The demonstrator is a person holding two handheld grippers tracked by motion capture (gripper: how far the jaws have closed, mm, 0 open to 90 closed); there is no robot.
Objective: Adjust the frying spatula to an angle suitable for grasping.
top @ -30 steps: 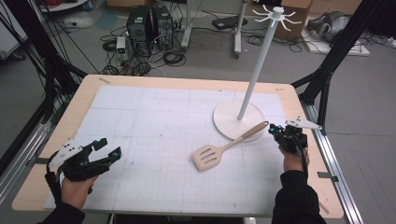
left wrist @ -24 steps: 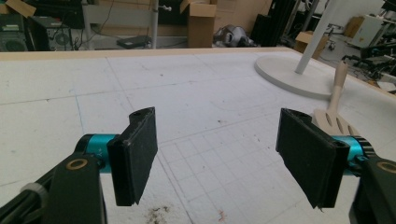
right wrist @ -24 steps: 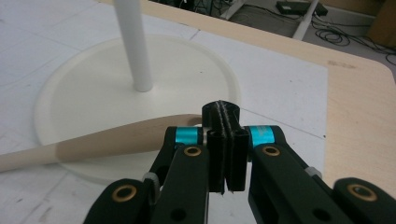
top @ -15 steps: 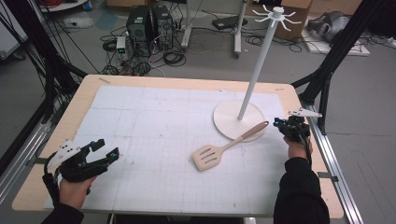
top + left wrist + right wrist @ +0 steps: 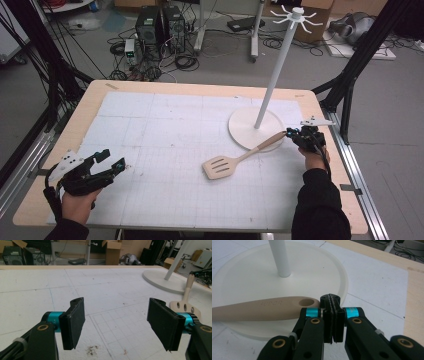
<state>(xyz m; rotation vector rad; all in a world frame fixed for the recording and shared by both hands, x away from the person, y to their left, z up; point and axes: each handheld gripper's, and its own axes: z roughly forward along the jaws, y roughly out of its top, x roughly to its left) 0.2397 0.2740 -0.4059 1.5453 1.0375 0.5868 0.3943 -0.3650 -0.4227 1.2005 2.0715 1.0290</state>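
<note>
Beige slotted spatula [image 5: 235, 159] flat on worktop [image 5: 150, 125], handle tip on white stand base [image 5: 245, 127] toward 2 o'clock. Right gripper [image 5: 332, 315] fingers pressed together, empty, beside handle tip. Left gripper [image 5: 120, 320] fingers wide.

The spatula [image 5: 262, 308] is seen to be matt beige wood or plastic, smooth, with embossed lettering; the stand base [image 5: 317, 270] is finished in smooth, satin white; the table [image 5: 85, 105] shows pale wood edging under a matt white, scuffed gridded sheet [image 5: 105, 290]; the left gripper's pads [image 5: 75, 322] appear matt black and rubbery
</note>
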